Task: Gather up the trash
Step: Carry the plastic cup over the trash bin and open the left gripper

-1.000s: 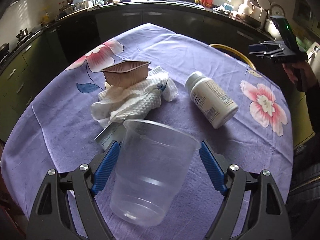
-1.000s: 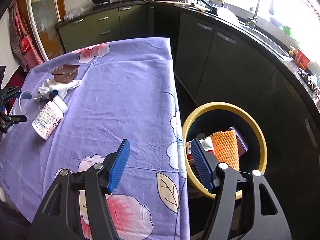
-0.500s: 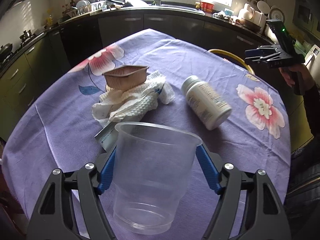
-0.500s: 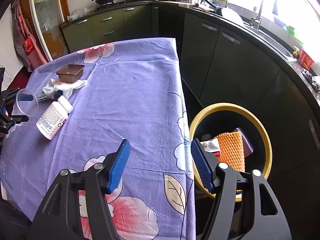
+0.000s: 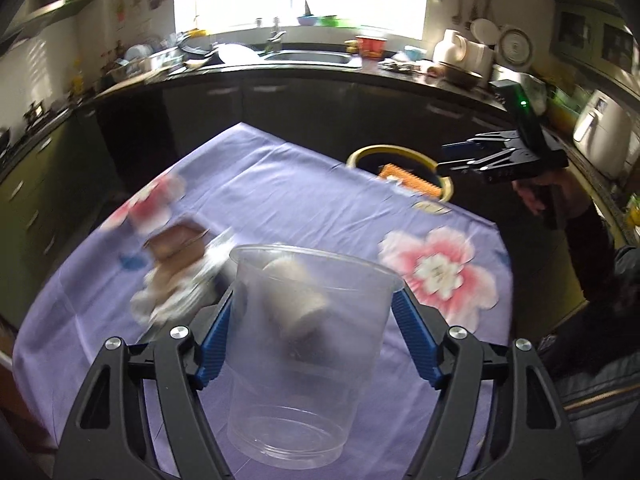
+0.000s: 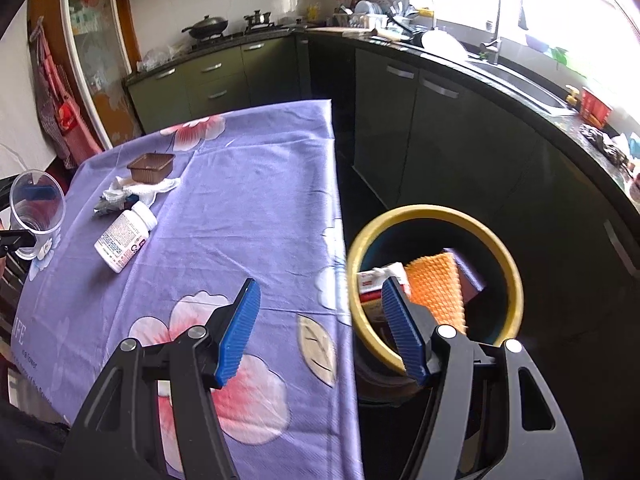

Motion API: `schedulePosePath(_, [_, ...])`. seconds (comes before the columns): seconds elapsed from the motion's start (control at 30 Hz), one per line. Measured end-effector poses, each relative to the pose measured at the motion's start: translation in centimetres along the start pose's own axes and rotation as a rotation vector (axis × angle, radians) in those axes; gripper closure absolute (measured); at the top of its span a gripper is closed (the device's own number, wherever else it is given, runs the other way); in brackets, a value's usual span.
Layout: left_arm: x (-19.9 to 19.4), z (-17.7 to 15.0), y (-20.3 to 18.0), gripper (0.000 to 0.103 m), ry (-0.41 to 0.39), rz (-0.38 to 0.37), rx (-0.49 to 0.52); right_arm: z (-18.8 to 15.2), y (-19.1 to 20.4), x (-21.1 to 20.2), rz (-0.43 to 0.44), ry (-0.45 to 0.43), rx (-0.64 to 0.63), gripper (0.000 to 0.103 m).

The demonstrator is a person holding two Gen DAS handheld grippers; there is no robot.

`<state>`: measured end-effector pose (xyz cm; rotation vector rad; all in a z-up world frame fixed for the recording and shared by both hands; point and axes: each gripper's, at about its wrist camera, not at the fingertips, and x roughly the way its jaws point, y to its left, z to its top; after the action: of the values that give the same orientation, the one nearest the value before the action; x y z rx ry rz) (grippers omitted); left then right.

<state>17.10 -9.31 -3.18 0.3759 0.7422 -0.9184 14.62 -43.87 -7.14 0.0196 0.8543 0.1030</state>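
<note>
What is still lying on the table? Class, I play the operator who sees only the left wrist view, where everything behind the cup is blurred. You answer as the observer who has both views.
Observer: Past your clear plastic cup, the right wrist view shows a white pill bottle lying on its side on the purple tablecloth.
Operator: Anything beyond it?
Observer: A brown plastic tray stands upright against a crumpled white paper towel.
Operator: What is in the bin besides the orange thing?
Observer: In the yellow-rimmed bin, a red-and-white carton lies beside the orange foam net.
</note>
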Motion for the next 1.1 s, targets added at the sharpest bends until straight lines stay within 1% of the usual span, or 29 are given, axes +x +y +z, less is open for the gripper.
schedulePosePath(0.07, [0.7,1.5,-1.4,0.033,-0.005,-0.019,0.033,-0.5,-1.3,-1.0,-0.011,-0.017,0.017,0.040])
schedulePosePath(0.2, [3.3,5.4,-4.6,0.033,-0.027,-0.086,0.099,-1.8,-4.6,-2.7,-0.049,-0.042,0.066,0.040])
schedulePosePath(0.37, [9.1,11.5,-8.4,0.033,-0.045,-0.204,0.136,-3.6,-9.2,-4.7,-0.097,-0.057,0.152,0.040])
schedulePosePath(0.43, [11.6,13.7,-9.5,0.032,-0.043,-0.229,0.144,-4.4,-10.9,-5.4,-0.114,-0.059,0.182,0.040])
schedulePosePath(0.5, [14.8,16.0,-10.6,0.032,-0.022,-0.254,0.139,-5.0,-12.0,-6.0,-0.125,-0.059,0.201,0.040])
schedulePosePath(0.57, [17.2,17.6,-11.2,0.032,-0.001,-0.276,0.137,-5.8,-13.2,-6.4,-0.137,-0.056,0.225,0.040])
schedulePosePath(0.67, [21.8,20.0,-12.2,0.032,0.044,-0.281,0.123,-6.8,-14.7,-6.8,-0.151,-0.047,0.253,0.040])
schedulePosePath(0.83, [27.6,22.5,-12.3,0.032,0.091,-0.274,0.084,-7.9,-16.1,-7.1,-0.164,-0.038,0.282,0.040])
schedulePosePath(1.0, [31.5,23.4,-11.9,0.031,0.109,-0.250,0.044,-8.0,-16.6,-6.9,-0.165,-0.031,0.292,0.040])
schedulePosePath(1.07, [32.6,23.5,-11.5,0.026,0.121,-0.232,0.027,-7.9,-16.6,-6.6,-0.160,-0.029,0.292,0.040])
schedulePosePath(1.1, [32.9,23.5,-11.3,0.022,0.123,-0.216,0.018,-7.9,-16.5,-6.6,-0.158,-0.028,0.290,0.040])
